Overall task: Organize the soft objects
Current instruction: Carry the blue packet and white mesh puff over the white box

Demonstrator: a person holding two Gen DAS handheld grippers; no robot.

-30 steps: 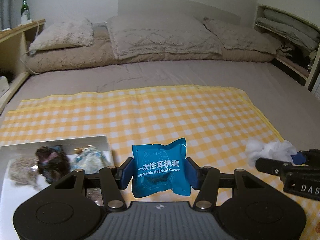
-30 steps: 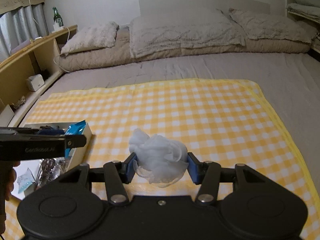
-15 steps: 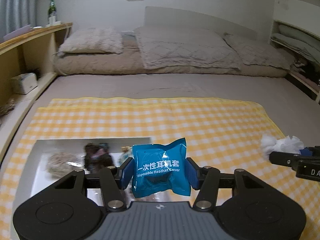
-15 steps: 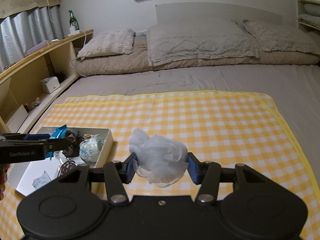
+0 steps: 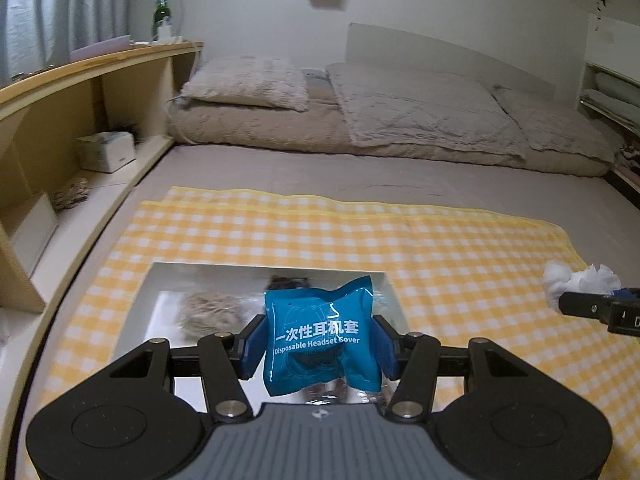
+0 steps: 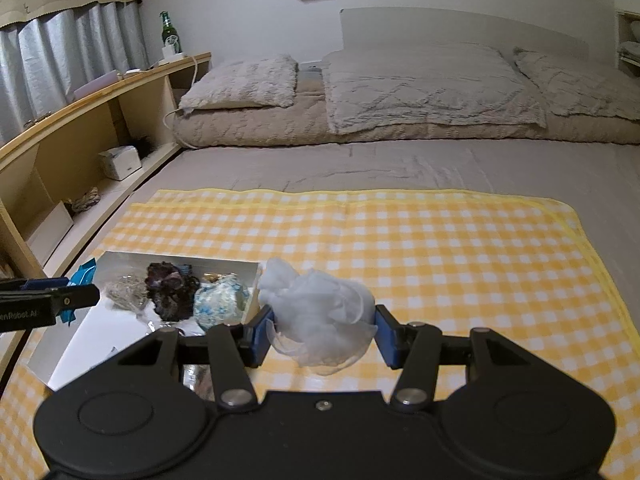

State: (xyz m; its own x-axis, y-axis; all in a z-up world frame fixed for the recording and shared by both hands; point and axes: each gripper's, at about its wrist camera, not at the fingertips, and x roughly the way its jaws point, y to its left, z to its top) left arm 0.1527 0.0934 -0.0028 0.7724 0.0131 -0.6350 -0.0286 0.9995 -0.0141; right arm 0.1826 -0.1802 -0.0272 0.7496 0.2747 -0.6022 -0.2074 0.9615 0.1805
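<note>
Two soft items carried above a checked cloth on the bed

The left hand-held gripper clamps a blue headset-cover packet over the white box; the right hand-held gripper clamps a white mesh puff beside it.

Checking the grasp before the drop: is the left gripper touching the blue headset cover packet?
Touching. The left wrist view shows the left gripper with both pads pressed against the blue packet's sides.
</note>
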